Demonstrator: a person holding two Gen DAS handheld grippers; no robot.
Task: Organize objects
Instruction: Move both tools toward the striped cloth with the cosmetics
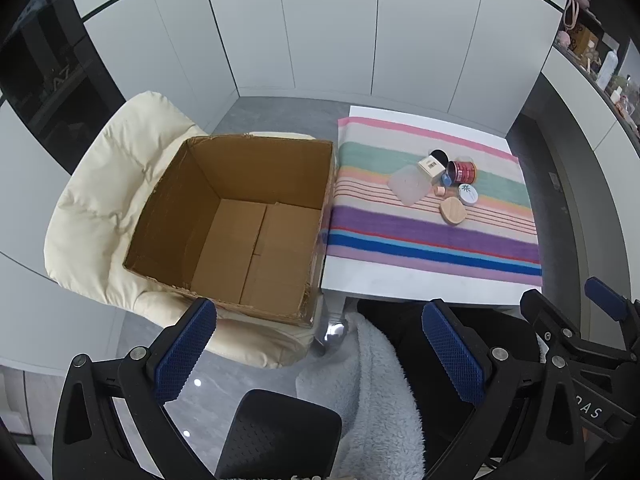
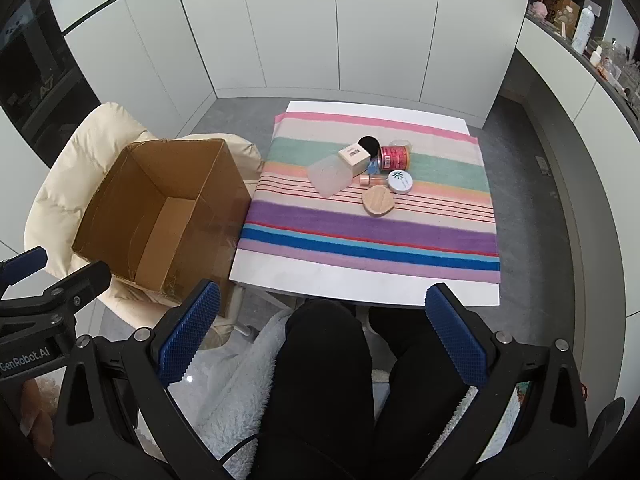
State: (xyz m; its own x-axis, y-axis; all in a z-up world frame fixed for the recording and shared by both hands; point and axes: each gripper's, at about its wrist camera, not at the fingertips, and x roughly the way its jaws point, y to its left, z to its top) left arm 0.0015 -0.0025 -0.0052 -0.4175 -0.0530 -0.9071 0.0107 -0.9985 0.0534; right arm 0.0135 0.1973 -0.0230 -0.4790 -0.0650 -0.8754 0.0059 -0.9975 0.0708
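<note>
The left gripper [image 1: 320,344] says "GenRobot.AI" on its side. It is wide open and holds nothing. The right gripper [image 2: 324,332] is wide open and bare too. Little jars and lids [image 2: 374,172] sit together on the striped cloth [image 2: 360,236], beside the cardboard box [image 1: 240,224].

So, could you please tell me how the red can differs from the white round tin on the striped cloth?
The red can lies on its side; the white round tin sits flat. The can is taller and printed red; the tin is shallow, white-lidded with a green emblem. Both are round.
</note>
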